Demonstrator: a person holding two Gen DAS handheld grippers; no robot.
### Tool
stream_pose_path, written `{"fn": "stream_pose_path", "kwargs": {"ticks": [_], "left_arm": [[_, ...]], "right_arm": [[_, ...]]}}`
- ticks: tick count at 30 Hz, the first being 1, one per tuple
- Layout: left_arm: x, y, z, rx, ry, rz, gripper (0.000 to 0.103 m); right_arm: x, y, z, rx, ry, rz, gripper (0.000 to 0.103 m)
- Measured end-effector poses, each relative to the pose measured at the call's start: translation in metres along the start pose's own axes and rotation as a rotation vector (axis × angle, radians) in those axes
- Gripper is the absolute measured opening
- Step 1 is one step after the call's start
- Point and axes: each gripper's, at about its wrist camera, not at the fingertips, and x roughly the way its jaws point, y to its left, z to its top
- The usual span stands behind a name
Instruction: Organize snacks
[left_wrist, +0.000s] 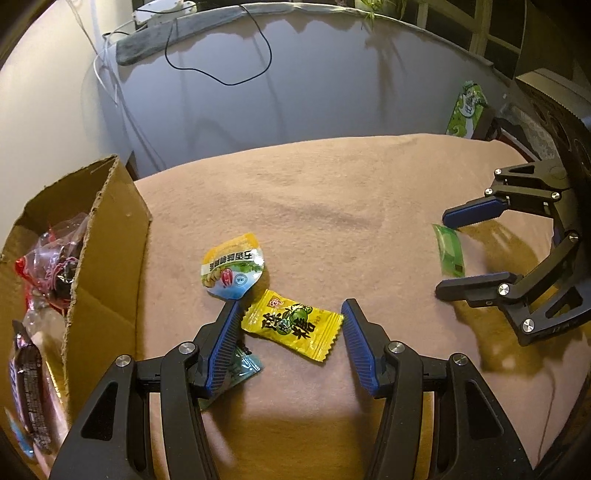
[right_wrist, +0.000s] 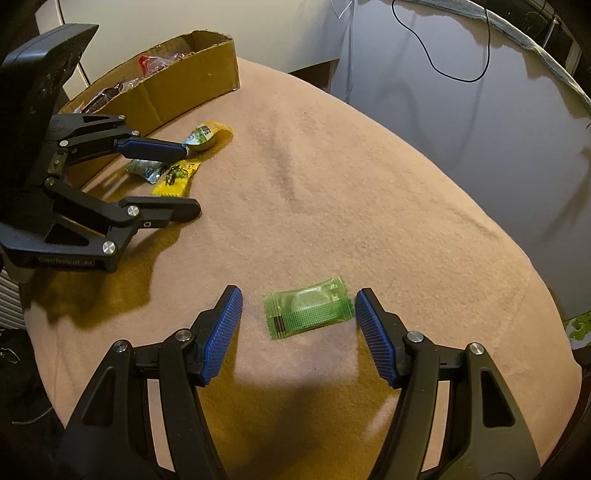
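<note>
Several snacks already in the cardboard box (left_wrist: 110, 236), about four left beside it; your left gripper (left_wrist: 290, 325) straddles the yellow candy (left_wrist: 291, 328) unclenched, right gripper (right_wrist: 299, 314) likewise over the green candy (right_wrist: 308, 308)

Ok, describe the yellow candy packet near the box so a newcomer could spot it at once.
Start at the open cardboard box on the pink cloth. Three snacks cluster beside it, and the yellow candy packet lies between the open fingers of the left hand-held gripper. Unlike the round-lidded jelly cup and the teal wrapper, it is a flat yellow pillow with zigzag ends and a green fruit.
</note>
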Motion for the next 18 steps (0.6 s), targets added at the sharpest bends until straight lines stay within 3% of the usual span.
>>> {"fn": "stream_pose_path", "kwargs": {"ticks": [2,7,11,13,18], "left_arm": [[0.0003,0.0001,-0.0009,0.001,-0.002,-0.004,0.055],[-0.002,0.0009,-0.0025,0.01,-0.009,-0.023,0.044],[-0.0031,-0.0016,-0.0025,0.009,-0.013,-0.022,0.041],[-0.0047,-0.0012,-0.0025,0.005,-0.017,-0.022,0.033],[-0.0078,-0.0051,-0.0033,0.015,-0.02,-0.03,0.031]], "right_arm": [[-0.0003,0.0006,0.0,0.001,0.001,0.0,0.065],[-0.0031,-0.0011,0.0004,0.002,0.002,0.004,0.046],[-0.0037,-0.0011,-0.0008,0.014,0.004,0.01,0.039],[-0.0047,-0.0009,-0.0011,0.02,0.003,0.011,0.037],[-0.0077,0.0006,-0.0039,0.023,0.003,0.011,0.029]]}}
